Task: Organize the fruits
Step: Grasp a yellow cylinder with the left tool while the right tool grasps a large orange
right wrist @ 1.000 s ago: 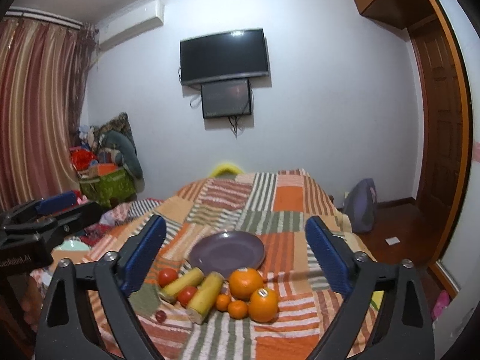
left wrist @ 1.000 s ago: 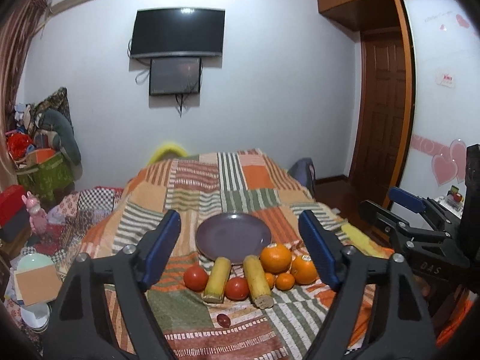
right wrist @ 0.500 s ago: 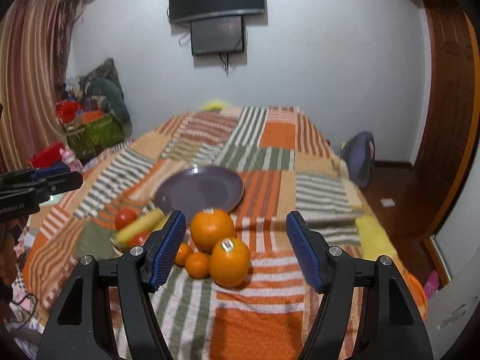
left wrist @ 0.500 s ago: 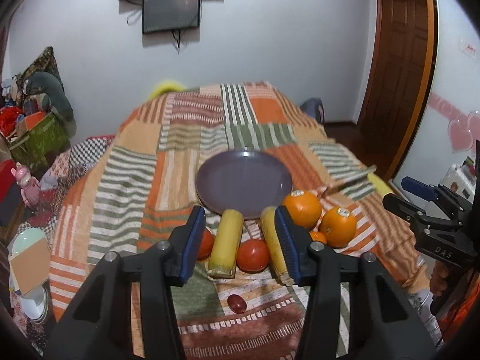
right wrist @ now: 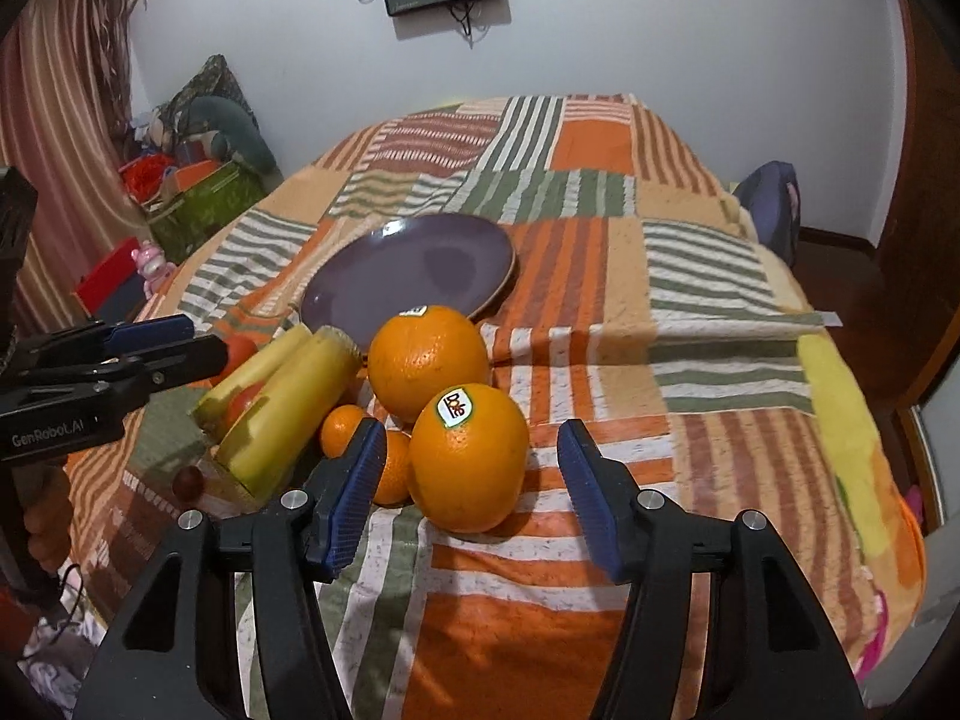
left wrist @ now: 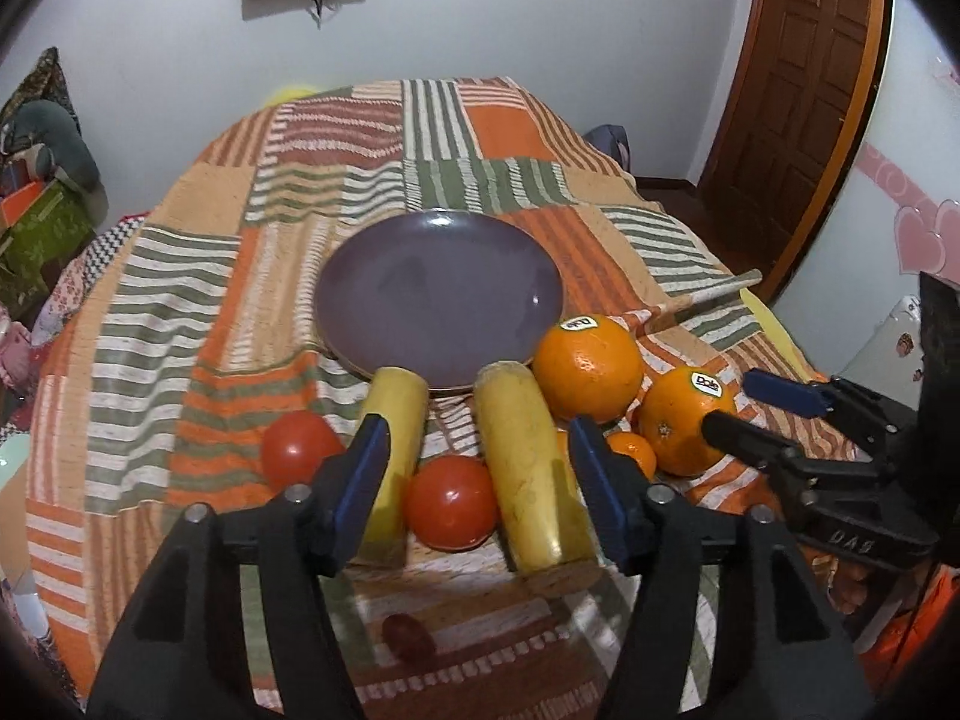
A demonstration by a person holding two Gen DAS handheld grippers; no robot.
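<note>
Both grippers have dropped toward the fruit since a second ago, and the purple plate (left wrist: 438, 294) now fills more of each view. The left gripper (left wrist: 474, 492) hovers with its jaws opening and nothing gripped; beyond its fingers lie a tomato (left wrist: 451, 501) and a yellow corn piece (left wrist: 528, 474), another corn piece (left wrist: 399, 420) by the left finger. The right gripper (right wrist: 471, 483) has its jaws closing, pads not touching; the stickered orange (right wrist: 468, 456) sits framed between the fingers, just ahead.
</note>
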